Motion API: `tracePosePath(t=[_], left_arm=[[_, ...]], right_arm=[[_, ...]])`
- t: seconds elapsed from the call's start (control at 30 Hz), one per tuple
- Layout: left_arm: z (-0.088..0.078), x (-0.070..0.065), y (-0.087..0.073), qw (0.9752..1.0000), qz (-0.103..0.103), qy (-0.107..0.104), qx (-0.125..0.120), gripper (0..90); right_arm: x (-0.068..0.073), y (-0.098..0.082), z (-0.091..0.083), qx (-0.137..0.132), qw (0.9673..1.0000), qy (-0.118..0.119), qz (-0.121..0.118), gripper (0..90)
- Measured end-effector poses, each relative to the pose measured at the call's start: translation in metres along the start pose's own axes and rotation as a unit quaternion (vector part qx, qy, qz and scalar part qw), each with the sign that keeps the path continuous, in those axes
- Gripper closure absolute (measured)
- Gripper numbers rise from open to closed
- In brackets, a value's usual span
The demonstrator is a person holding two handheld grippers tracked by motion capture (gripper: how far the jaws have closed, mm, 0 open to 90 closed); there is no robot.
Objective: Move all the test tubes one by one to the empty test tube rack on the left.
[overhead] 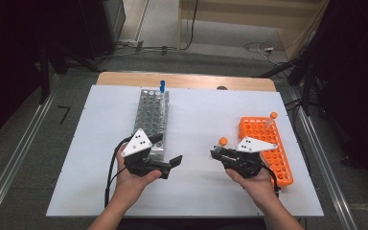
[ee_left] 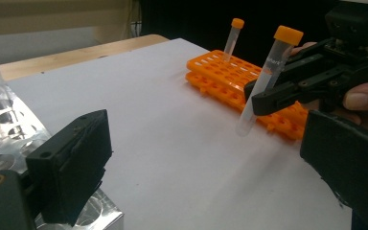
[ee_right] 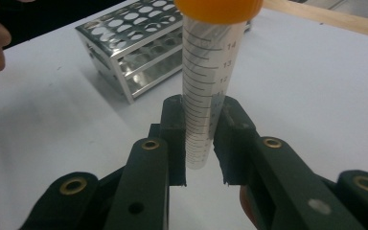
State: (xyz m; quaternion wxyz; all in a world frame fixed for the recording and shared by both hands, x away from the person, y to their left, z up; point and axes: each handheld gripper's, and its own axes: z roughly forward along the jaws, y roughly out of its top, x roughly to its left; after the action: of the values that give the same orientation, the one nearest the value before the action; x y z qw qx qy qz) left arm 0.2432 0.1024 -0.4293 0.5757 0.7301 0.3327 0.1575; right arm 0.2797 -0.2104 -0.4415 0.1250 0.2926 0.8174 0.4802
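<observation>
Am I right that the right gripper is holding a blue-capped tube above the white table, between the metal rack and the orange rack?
Not quite: the cap is orange, not blue, as the right gripper view shows. The right gripper is shut on an orange-capped tube above the white table, between the metal rack and the orange rack.

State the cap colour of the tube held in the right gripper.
Orange. The tube's cap shows best in the left gripper view, above the right gripper.

Shiny metal rack (overhead: 151,115), clear plastic tube (ee_right: 206,96)
</observation>
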Motion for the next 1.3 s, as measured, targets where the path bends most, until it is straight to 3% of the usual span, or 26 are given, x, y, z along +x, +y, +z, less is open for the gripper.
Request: tracePosePath(t=[0.13, 0.43, 0.67, 1.1, 1.3], left_arm=[[0.003, -0.004, 0.001, 0.9999, 0.004, -0.015, 0.001, 7.0], [0.009, -0.016, 0.002, 0.998, 0.022, -0.06, -0.001, 26.3], [0.02, -0.025, 0.003, 0.9938, 0.037, -0.105, 0.004, 44.5], [0.033, -0.029, 0.002, 0.9917, 0.038, -0.121, 0.023, 62.7], [0.035, -0.032, 0.001, 0.9905, 0.051, -0.125, 0.025, 69.0]], right_arm=[[0.009, 0.001, 0.007, 0.006, 0.9999, 0.013, -0.007, 73.3], [0.027, 0.003, 0.015, 0.013, 0.999, 0.035, -0.023, 73.3], [0.036, 0.004, 0.021, 0.02, 0.9979, 0.05, -0.035, 73.3], [0.051, 0.006, 0.026, 0.031, 0.9949, 0.079, -0.053, 73.2], [0.055, 0.006, 0.026, 0.035, 0.9935, 0.087, -0.064, 73.2]])
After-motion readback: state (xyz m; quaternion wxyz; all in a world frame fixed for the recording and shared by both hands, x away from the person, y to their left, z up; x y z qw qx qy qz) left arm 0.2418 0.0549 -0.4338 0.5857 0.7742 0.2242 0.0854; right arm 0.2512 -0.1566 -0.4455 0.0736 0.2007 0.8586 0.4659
